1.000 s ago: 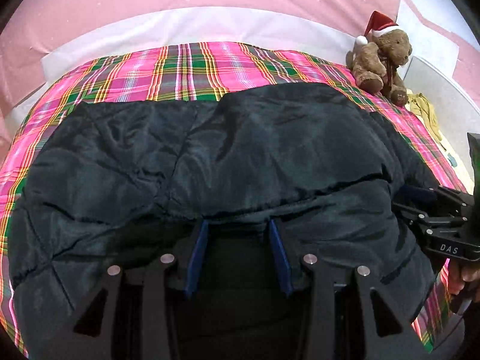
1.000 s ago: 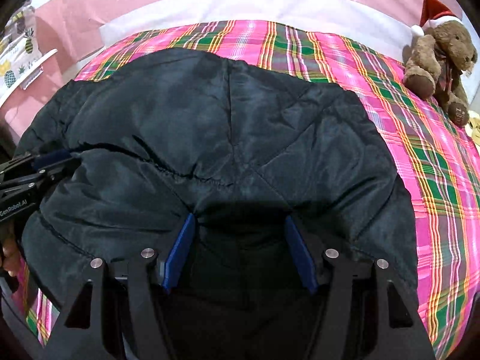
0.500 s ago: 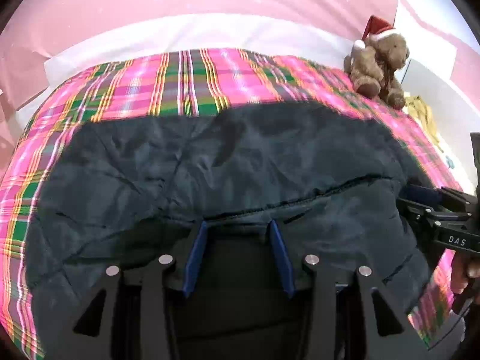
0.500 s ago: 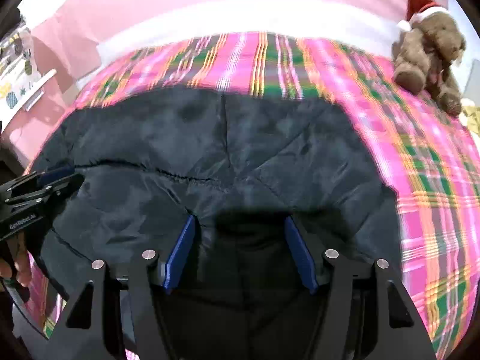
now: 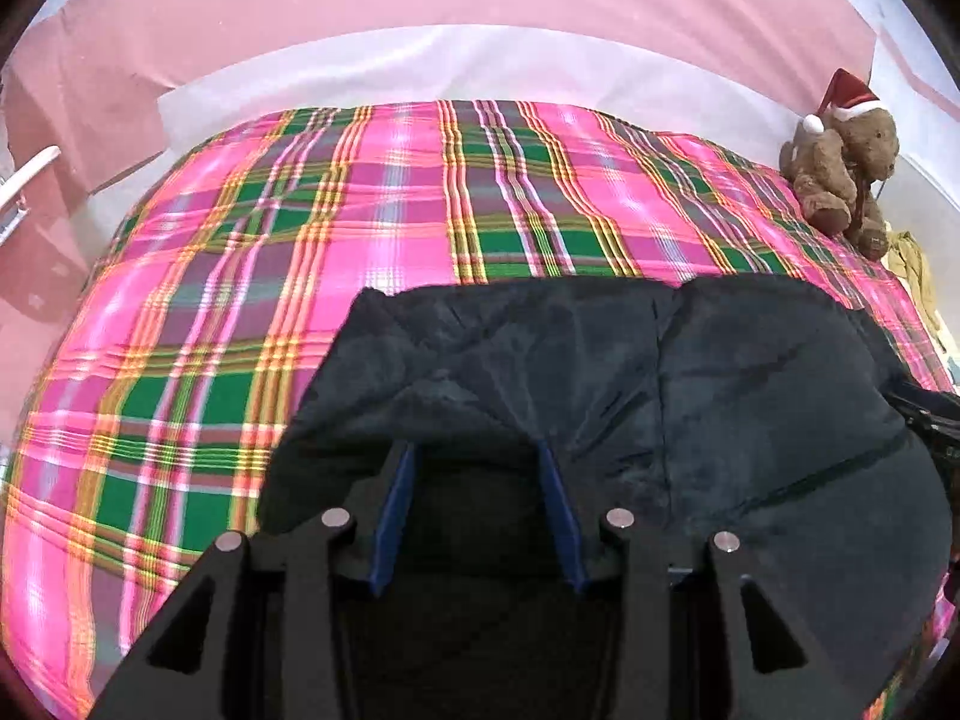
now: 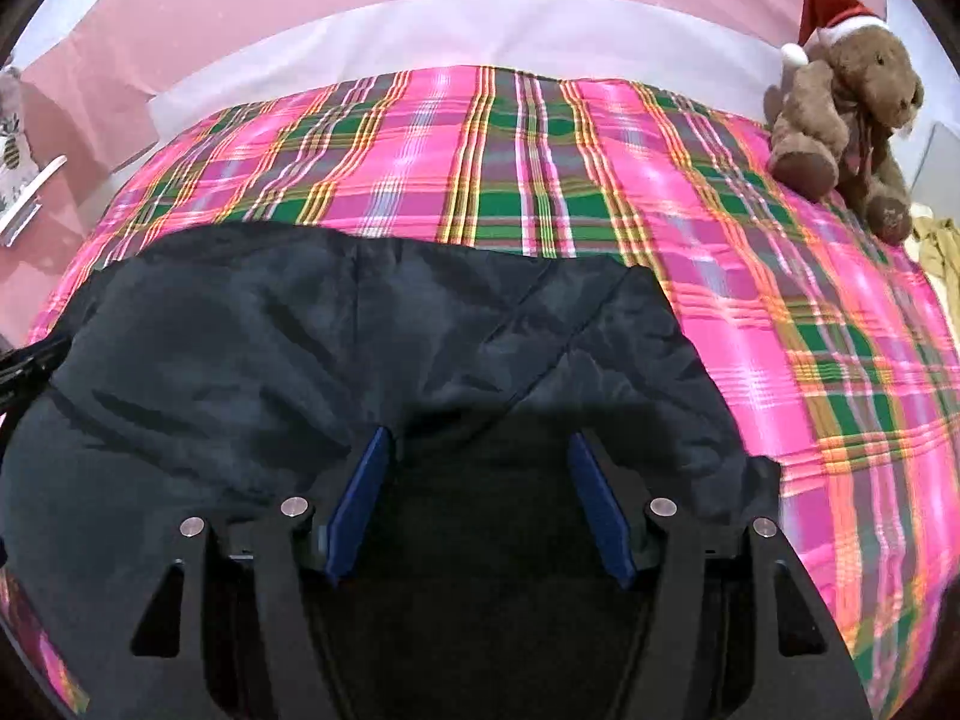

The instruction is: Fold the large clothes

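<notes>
Both tongs [image 5: 477, 456] [image 6: 477, 444] grip bunched dark quilted jacket [image 5: 690, 372] over plaid blanket [image 5: 300, 252]

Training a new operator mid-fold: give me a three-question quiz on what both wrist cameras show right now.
1. True or false: the dark jacket lies on the plaid blanket.
2. The teddy bear wears: A) a scarf B) a Santa hat C) sunglasses?
3. Fill in: fabric bunches between the fingers of the left gripper and the right gripper, so both look ____ the jacket.

Key: 1 true; 2 B; 3 shut on.
</notes>
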`<move>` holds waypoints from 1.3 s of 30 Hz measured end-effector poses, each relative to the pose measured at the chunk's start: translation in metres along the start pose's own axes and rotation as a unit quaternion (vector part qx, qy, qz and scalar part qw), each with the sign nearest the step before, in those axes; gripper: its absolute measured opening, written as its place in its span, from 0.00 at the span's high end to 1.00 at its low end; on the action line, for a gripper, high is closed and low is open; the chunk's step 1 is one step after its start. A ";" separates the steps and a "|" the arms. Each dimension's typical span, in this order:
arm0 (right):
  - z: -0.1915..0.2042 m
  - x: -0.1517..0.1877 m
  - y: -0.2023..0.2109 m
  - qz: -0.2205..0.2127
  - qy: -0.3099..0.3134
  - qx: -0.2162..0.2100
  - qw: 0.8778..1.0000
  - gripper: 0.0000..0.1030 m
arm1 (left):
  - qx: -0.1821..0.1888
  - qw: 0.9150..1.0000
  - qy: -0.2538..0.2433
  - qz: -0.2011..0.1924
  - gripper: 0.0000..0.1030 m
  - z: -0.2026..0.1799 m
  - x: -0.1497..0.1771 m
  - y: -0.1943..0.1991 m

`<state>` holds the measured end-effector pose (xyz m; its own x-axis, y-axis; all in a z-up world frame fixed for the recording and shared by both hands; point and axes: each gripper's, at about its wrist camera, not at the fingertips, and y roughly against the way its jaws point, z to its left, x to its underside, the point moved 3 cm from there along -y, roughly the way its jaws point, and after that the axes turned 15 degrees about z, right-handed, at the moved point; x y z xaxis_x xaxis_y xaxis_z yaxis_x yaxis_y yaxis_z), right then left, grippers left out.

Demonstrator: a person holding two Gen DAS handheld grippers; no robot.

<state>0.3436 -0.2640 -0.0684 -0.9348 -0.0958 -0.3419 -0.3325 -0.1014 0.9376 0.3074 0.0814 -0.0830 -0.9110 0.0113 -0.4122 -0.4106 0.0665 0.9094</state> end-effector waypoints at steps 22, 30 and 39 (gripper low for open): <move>-0.059 0.025 -0.003 -0.012 -0.053 0.017 0.998 0.40 | 0.001 1.000 0.021 -0.008 0.82 0.016 0.009 -0.004; -0.068 0.035 0.043 -0.052 -0.070 -0.006 0.996 0.40 | 0.022 0.998 0.037 -0.034 0.83 0.024 0.010 0.022; -0.091 0.097 0.059 -0.042 -0.097 -0.044 0.993 0.34 | 0.042 0.995 0.068 -0.058 0.52 0.059 0.049 0.059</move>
<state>0.2444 -0.3694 -0.0521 -0.9136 0.1087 -0.3918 -0.4060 -0.1888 0.8942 0.2409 0.1452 -0.0531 -0.8571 -0.1366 -0.4967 -0.5133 0.1437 0.8461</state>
